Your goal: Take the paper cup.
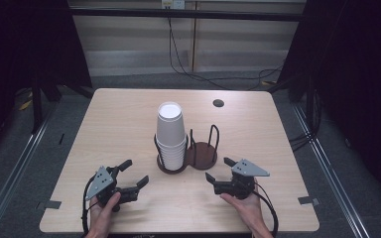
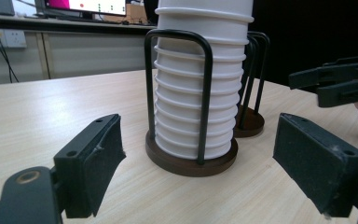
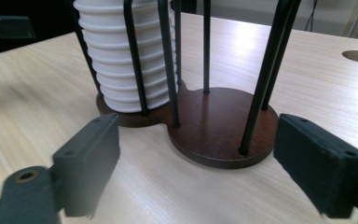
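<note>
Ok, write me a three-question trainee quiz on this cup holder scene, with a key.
1. True or false: the stack of white paper cups sits in the left ring of the two-ring cup holder in the high view.
2. What is between the pads of the left tongs? A) a cup B) nothing C) a wire loop
3. Fill in: the holder's right ring is ____.

Key:
1. True.
2. B; the left tongs and the right tongs both stand open, short of the holder.
3. Empty.
</note>
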Demonstrator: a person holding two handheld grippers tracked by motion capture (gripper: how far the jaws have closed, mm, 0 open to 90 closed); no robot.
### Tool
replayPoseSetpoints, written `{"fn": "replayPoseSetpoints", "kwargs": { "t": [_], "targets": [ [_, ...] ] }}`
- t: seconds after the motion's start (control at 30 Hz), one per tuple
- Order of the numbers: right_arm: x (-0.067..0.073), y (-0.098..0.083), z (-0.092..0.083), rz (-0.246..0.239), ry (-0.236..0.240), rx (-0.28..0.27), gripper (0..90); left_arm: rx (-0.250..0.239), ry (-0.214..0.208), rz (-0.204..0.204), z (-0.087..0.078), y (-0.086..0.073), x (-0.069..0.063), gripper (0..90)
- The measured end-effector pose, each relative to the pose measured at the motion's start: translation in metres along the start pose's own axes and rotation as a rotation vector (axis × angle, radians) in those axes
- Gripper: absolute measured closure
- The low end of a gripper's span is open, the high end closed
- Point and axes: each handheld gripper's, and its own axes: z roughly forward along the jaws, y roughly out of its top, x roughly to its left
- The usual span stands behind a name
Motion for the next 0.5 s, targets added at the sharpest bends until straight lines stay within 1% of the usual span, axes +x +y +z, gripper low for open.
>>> {"fn": "replayPoseSetpoints", "kwargs": {
  "t": [0.03,0.07,0.1,0.13,0.17,0.2,0.23,0.3,0.33,0.37,0.4,0.43,0.5],
  "targets": [
    [0.0,0.0,0.0,0.0,0.0,0.0,13.5,-0.005,-0.005,0.02,0.0008,-0.0001,-0.0024,15.5],
    [-0.0012,0.0001,0.0013,0.008,-0.016,0.022,14.1,-0.002,-0.019,0.047,0.003,0.0002,-0.0055,15.7],
    [-0.0012,0.0001,0.0013,0.008,-0.016,0.022,14.1,-0.002,-0.019,0.047,0.003,0.0002,-0.0055,15.6],
    [-0.0014,0.0002,0.001,0.001,-0.017,0.028,15.3,0.004,-0.031,0.039,0.0046,0.0004,-0.0063,15.6],
    [-0.0014,0.0009,0.0005,0.003,-0.004,0.025,16.2,0.009,-0.036,0.037,0.006,0.0005,-0.0078,15.6],
    [-0.0013,0.0015,-0.0001,0.013,0.007,0.011,15.9,0.016,-0.041,0.04,0.0066,0.0007,-0.0086,15.5],
    [-0.0014,0.0022,-0.001,0.02,0.017,0.003,16.2,0.02,-0.043,0.048,0.0069,0.0009,-0.0085,15.6],
    [-0.001,0.0044,-0.0025,0.031,0.033,-0.01,16.9,0.016,-0.038,0.049,0.0063,0.0008,-0.0075,15.5],
    [-0.0006,0.0054,-0.0036,0.024,0.057,-0.018,21.8,0.008,-0.037,0.038,0.0061,0.0005,-0.0076,15.5],
    [-0.0006,0.0054,-0.0036,0.024,0.057,-0.018,21.8,0.011,-0.035,0.05,0.0052,0.0006,-0.0062,15.5],
    [0.0018,0.0062,-0.0034,0.013,0.09,-0.012,21.4,0.005,-0.03,0.049,0.0045,0.0004,-0.0062,15.5],
    [0.0018,0.0062,-0.0034,0.013,0.09,-0.012,21.4,0.005,-0.03,0.049,0.0045,0.0004,-0.0062,15.5],
    [0.0056,0.0068,-0.0032,-0.012,0.081,-0.014,20.1,0.002,-0.035,0.045,0.0048,0.0003,-0.0067,15.5]
  ]
}}
